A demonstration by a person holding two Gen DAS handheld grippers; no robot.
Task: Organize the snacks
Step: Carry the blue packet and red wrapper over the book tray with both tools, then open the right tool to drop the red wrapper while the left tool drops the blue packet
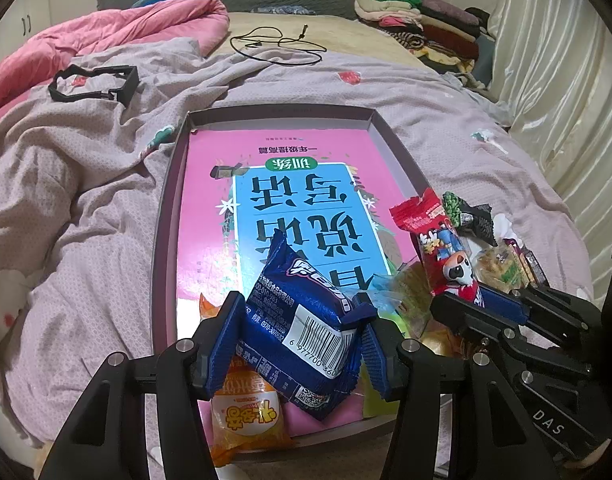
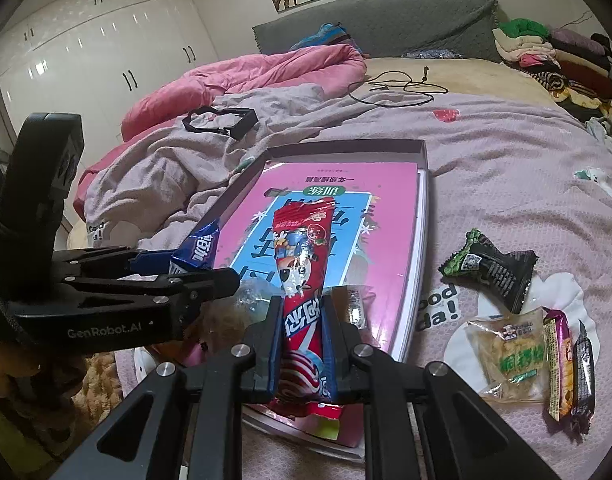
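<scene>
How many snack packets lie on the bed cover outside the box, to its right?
4 in the right wrist view: a black-green packet nearest the box, and three side by side below it: a clear cracker packet, a purple-yellow bar, and a dark bar. Others may be hidden.

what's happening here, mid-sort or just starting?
Mid-sort. A person holds a gripper in each hand over a shallow box on the bed, with a pink book lying in it. The left gripper is clamped on a blue snack pack; the right gripper is shut on a long red snack pack. An orange pack already lies at the box's near end. Several more snacks still sit on the bedsheet to the right of the box.
</scene>
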